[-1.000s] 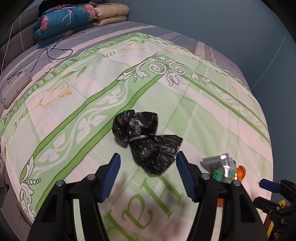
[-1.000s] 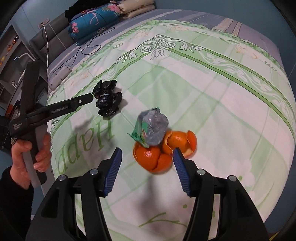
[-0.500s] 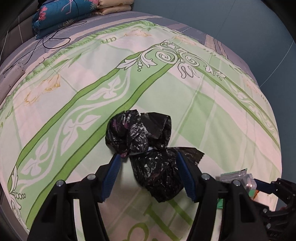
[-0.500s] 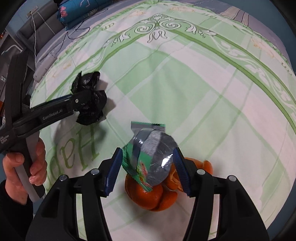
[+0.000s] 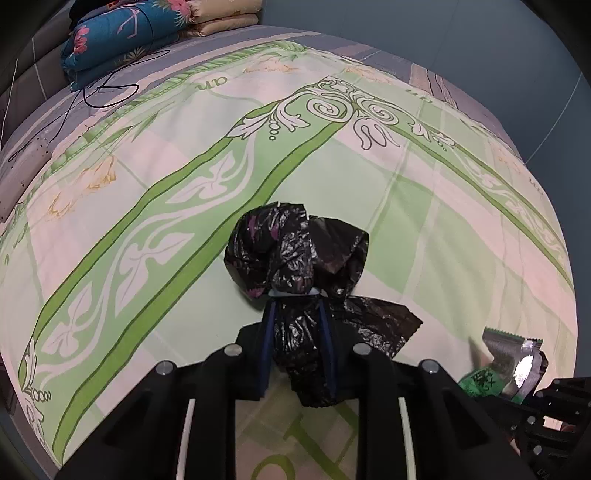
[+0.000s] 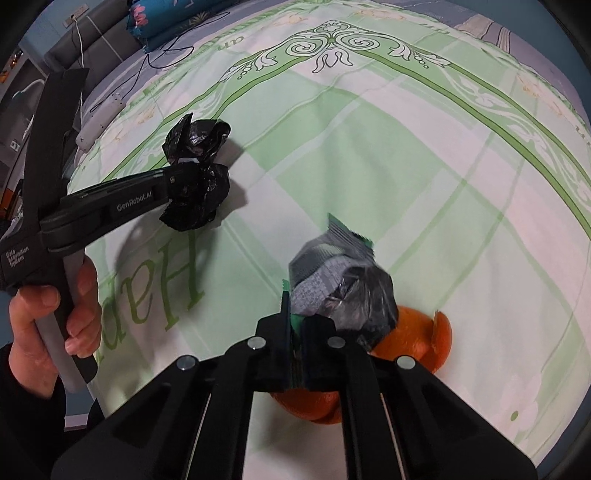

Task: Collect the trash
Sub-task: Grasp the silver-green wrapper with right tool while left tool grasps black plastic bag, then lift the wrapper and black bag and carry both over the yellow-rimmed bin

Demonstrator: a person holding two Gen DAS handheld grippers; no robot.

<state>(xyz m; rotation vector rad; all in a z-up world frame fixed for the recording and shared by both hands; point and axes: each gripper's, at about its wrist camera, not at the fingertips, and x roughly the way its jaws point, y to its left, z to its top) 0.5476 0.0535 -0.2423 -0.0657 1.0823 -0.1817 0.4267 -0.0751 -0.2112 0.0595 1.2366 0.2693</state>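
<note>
Green-and-cream bedding printed with scrolls, leaves and large letters covers the bed (image 5: 424, 206) on which two hand-held tongs work side by side. At the left gripper (image 5: 297, 314), blue-padded jaws are closing on the waist of a crumpled black plastic bag (image 5: 295, 266), glossy and wrinkled, cinched near its middle by a pale band so that it bulges above and below the pads (the film already sits squeezed between them). In the right wrist view the same bag lies at the tip of that tool, whose black handle is wrapped by a person's hand (image 6: 55, 325) in a dark sleeve. The right gripper (image 6: 293, 325) has clamped shut on the green edge of a crinkled snack wrapper (image 6: 340, 280), silver-grey foil with small print and a serrated end, which stands puffed above the fingers. Directly beneath and beside the wrapper lie curved pieces of orange peel (image 6: 417, 336), smooth and bright, resting on the cloth. Farther off, at the head of the bed, a folded blue floral quilt (image 5: 122, 40) lies beside beige cushions (image 5: 221, 14), with a thin black cable (image 5: 107, 88) looping over the grey-striped border.
</note>
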